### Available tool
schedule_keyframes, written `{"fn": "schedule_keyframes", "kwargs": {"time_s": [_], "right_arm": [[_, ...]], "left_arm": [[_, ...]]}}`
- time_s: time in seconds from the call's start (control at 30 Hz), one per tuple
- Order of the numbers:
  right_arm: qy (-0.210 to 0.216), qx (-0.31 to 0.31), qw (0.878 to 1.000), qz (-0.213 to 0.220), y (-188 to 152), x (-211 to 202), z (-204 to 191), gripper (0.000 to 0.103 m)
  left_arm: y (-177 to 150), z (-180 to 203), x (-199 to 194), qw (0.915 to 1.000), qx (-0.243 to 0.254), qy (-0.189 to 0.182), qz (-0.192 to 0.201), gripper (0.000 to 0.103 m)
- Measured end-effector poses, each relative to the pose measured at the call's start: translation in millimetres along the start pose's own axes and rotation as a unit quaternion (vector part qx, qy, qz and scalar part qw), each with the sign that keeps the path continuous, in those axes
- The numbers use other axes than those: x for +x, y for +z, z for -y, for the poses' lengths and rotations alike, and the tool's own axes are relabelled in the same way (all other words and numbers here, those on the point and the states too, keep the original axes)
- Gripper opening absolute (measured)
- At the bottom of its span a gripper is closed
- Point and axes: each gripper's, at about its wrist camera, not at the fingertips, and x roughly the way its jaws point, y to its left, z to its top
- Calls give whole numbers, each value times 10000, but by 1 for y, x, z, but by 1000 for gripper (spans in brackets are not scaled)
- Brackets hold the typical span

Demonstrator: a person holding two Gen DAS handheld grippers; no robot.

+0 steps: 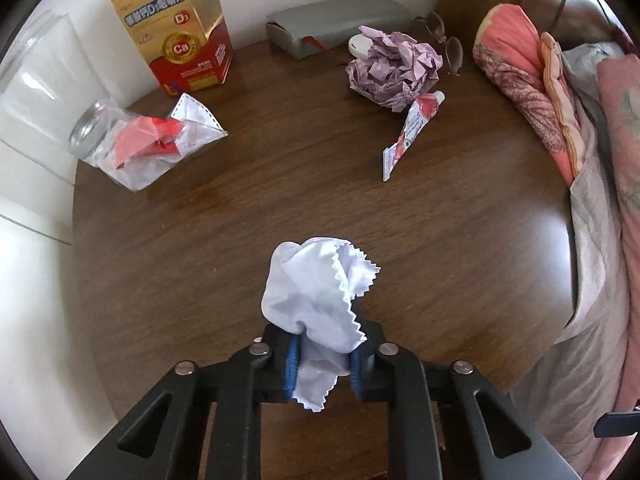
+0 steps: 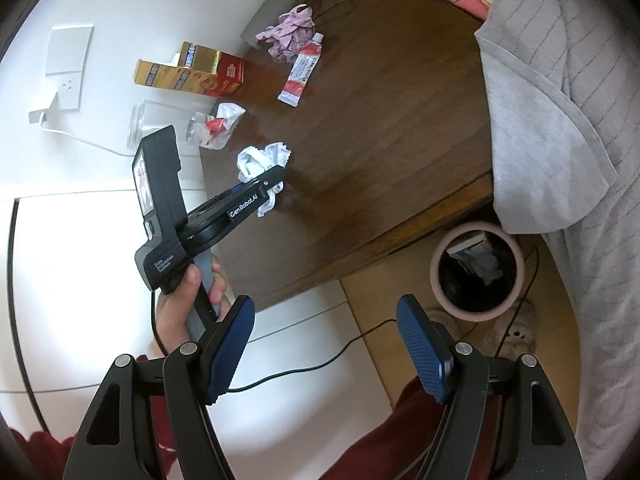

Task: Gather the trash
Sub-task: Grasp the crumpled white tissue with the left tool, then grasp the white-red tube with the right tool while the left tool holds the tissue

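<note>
left gripper (image 1: 322,364) clamped tight on white cloth (image 1: 316,292), bottom centre, above table (image 1: 440,240). right gripper (image 2: 324,344) wide open, empty.

— What's lying on the wooden table (image 1: 320,200)?
— One gold box (image 1: 176,28), one crumpled purple paper (image 1: 394,68), one squeezed tube (image 1: 412,128), one plastic wrapper (image 1: 156,144), one glass jar (image 1: 32,92), one grey case (image 1: 340,24), one pair of glasses (image 1: 444,36).
— And wads being held?
— One white cloth (image 1: 320,300). One bin (image 2: 476,276) is sitting below.
</note>
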Motion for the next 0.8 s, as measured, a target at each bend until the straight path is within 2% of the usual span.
{"fn": "schedule_keyframes", "kwargs": {"time_s": [0.23, 0.37, 0.5, 0.6, 0.7, 0.8], "right_arm": [[-35, -140, 9999, 34, 7, 2, -12, 72], [-84, -184, 9997, 127, 23, 5, -21, 72], [-270, -439, 9983, 280, 57, 15, -42, 73], [-470, -752, 9952, 407, 97, 33, -62, 74], [-702, -878, 9922, 536, 133, 49, -74, 74], [-933, -854, 9908, 491, 165, 67, -81, 74]], "left_arm": [[-6, -13, -18, 9999, -52, 99, 102, 19], [-4, -24, -31, 9997, -88, 210, 129, 19], [-18, -38, -45, 9990, -382, 159, 165, 19], [-31, -45, -44, 9984, -540, 116, 121, 19], [-47, -44, -44, 9982, -597, 36, 71, 19], [-59, -44, -42, 9985, -542, 25, 13, 19]]}}
